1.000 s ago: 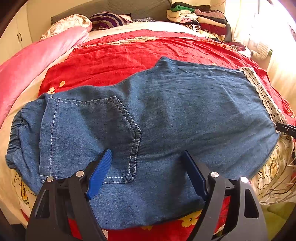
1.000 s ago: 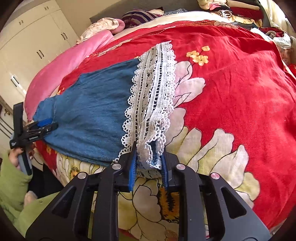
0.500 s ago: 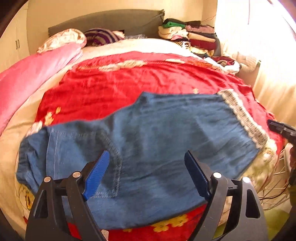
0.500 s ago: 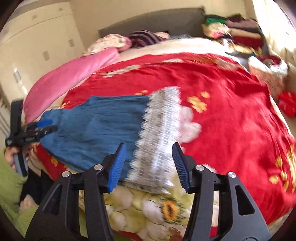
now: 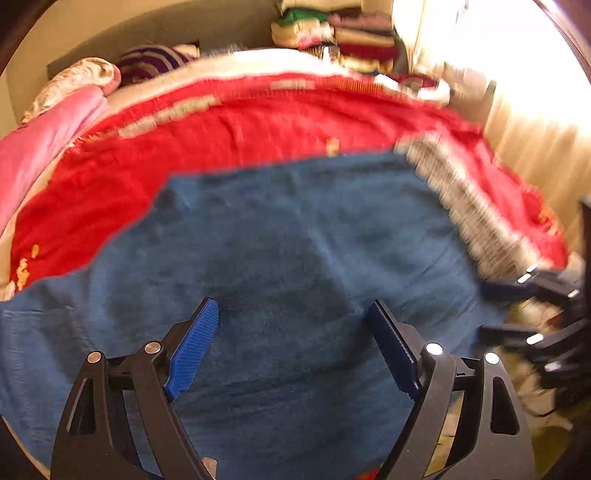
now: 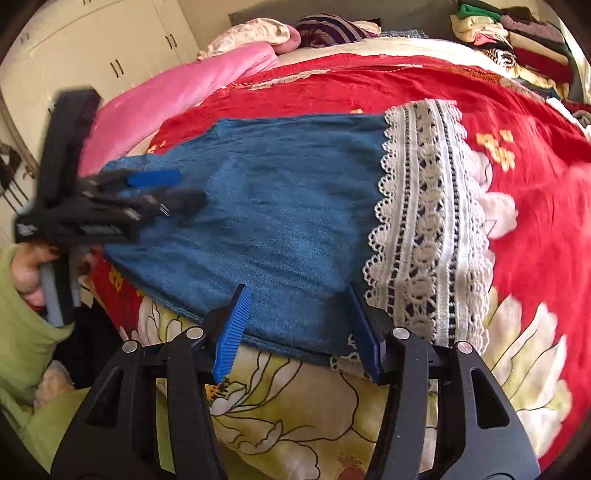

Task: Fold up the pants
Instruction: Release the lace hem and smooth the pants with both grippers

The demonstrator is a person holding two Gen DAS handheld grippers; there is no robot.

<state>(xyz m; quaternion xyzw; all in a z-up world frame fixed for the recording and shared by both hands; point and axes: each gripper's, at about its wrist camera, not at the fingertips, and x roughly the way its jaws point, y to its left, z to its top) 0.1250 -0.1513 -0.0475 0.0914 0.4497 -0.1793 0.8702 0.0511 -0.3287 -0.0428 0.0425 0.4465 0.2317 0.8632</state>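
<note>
Blue denim pants (image 5: 280,251) lie flat on a red floral bedspread (image 5: 221,122), with a white lace hem (image 6: 428,229) at the right end. My left gripper (image 5: 291,314) is open and empty above the middle of the denim. My right gripper (image 6: 299,295) is open and empty above the pants' near edge, just left of the lace hem. The left gripper also shows in the right wrist view (image 6: 159,192) over the pants' left end, and the right gripper shows blurred in the left wrist view (image 5: 491,310) by the lace.
A pink quilt (image 6: 177,92) and pillows (image 6: 258,33) lie at the bed's far left. A pile of folded clothes (image 6: 517,33) sits at the far right. White cupboards (image 6: 92,48) stand to the left. The bed's near edge drops off below the pants.
My right gripper has let go of the lace hem, opened, and shifted left over the denim's near edge. My left gripper stayed open and moved right over the pants.
</note>
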